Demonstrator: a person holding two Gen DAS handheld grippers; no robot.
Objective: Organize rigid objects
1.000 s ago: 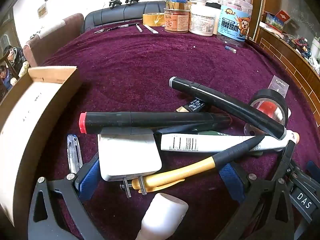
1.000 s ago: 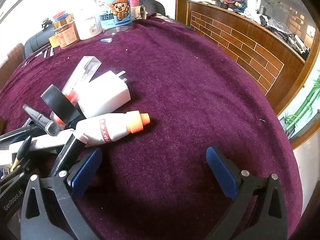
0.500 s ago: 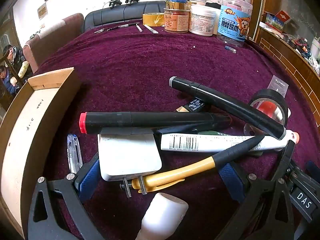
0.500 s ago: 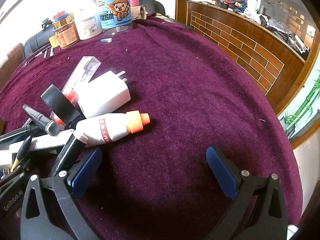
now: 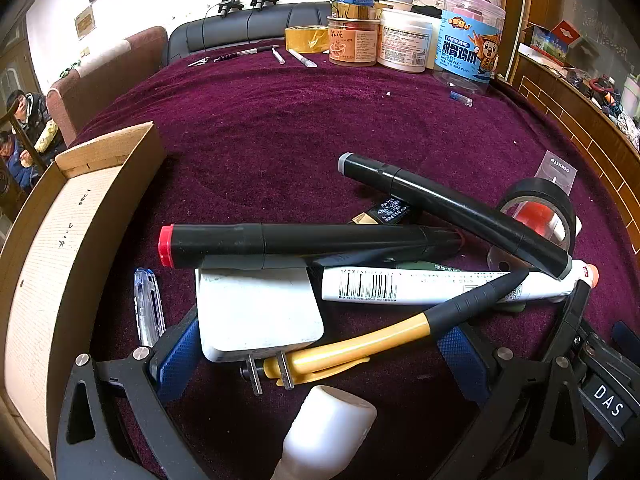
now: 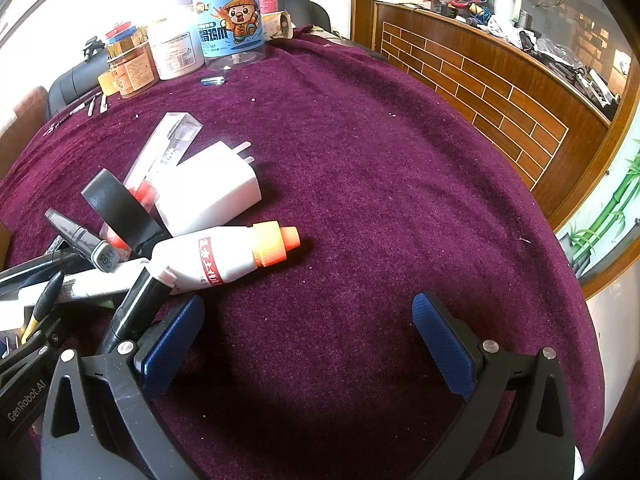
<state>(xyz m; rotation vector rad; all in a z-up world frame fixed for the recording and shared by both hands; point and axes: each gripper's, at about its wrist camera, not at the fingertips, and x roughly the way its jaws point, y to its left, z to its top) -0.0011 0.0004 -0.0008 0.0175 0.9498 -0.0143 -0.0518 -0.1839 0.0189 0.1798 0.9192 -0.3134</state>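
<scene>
Your left claw is spread wide and low over the purple surface, its blue pads either side of the near end of the pile and gripping nothing. Between them lies the white charger, prongs pointing back at you, with the left pad touching or nearly touching its side. The yellow-handled tool lies just right of the charger, crossing the gap at a slant, so closing now would likely catch both. Just ahead of the claw, the red-capped black marker lies across the charger's far edge. Beyond it and to the right, the grey-tipped black marker leans over the barcoded white tube and against the black tape roll. A clear blue pen lies alone just outside the left pad. The cardboard box stands open well to the left of the claw, probably where these things should go.

Your right claw is also spread and empty, hovering over bare cloth. The orange-capped white bottle lies just ahead and to its left, on the pile's edge, with a second white charger farther ahead. That bottle looks like the easiest first pick on that side, since nothing rests on top of it.
</scene>
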